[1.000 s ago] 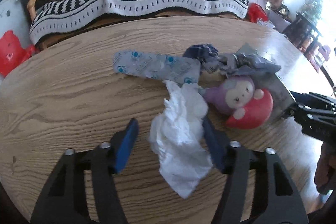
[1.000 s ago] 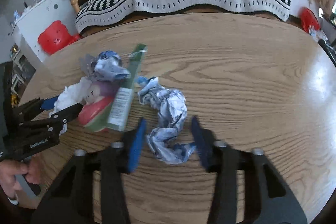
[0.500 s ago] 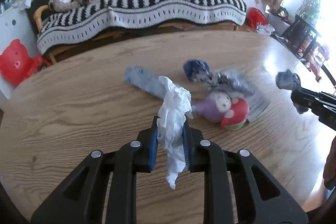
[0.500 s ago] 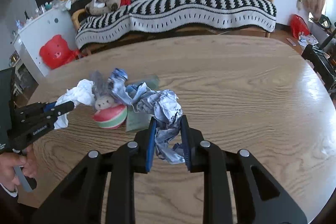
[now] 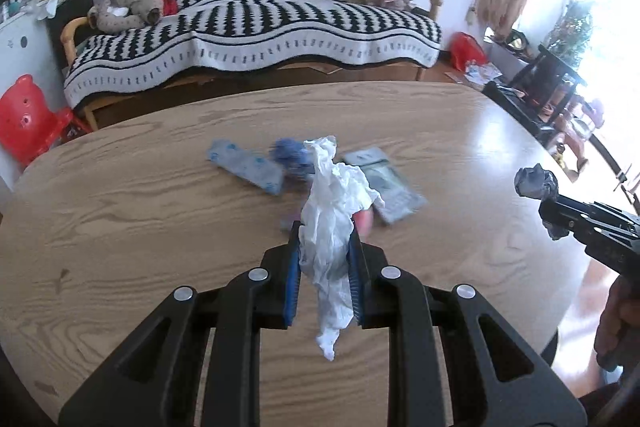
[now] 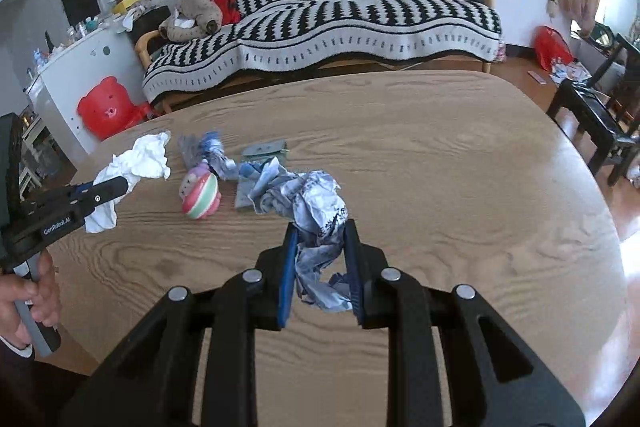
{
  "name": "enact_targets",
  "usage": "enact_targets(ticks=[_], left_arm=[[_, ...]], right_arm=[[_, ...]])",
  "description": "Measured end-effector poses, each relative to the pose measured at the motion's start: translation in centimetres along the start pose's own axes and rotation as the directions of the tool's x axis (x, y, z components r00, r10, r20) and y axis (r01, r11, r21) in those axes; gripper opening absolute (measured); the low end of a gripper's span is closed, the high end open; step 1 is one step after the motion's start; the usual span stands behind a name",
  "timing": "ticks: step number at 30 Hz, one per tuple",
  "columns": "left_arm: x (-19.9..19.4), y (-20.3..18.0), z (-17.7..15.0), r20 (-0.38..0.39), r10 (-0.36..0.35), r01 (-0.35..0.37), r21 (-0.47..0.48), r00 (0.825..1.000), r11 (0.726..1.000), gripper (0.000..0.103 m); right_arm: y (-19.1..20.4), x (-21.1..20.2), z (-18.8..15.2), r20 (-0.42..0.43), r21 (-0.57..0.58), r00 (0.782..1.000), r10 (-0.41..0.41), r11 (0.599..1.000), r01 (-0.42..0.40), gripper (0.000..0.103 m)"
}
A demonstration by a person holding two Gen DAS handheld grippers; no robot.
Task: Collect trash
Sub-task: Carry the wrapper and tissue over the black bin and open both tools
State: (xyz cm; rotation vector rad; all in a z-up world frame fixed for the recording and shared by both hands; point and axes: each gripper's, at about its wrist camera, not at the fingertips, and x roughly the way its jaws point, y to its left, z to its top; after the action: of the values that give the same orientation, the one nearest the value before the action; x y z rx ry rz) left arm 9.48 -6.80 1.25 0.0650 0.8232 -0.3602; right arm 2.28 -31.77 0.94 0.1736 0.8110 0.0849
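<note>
While clamped, white tissue (image 5: 325, 227) hangs crumpled | grey wrapper (image 6: 316, 227), seemingly printed

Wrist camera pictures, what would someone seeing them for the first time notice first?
Most likely the trash pinched in each gripper above the wooden table: a white tissue between the left gripper's blue fingers, and a crumpled printed wrapper in the right gripper. Next, the striped toy ball among the leftover litter on the table, and the black-and-white sofa throw behind.
</note>
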Motion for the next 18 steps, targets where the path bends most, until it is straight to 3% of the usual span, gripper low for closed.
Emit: enact_targets(ticks=[10, 18], left_arm=[[-1.5, -9.5, -2.5, -0.006, -0.133, 0.133, 0.106, 0.991, 0.985, 0.02], [-1.5, -20.9, -5.8, -0.085, -0.297, 0.309, 0.241, 0.951, 0.92, 0.02]], right_arm=[[-4.9, -7.7, -4.5, 0.037, 0.046, 0.995, -0.097, 0.994, 0.095, 0.023], [-11.0, -13.2, -10.4, 0.016, 0.142, 0.978, -0.208, 0.969, 0.204, 0.023]])
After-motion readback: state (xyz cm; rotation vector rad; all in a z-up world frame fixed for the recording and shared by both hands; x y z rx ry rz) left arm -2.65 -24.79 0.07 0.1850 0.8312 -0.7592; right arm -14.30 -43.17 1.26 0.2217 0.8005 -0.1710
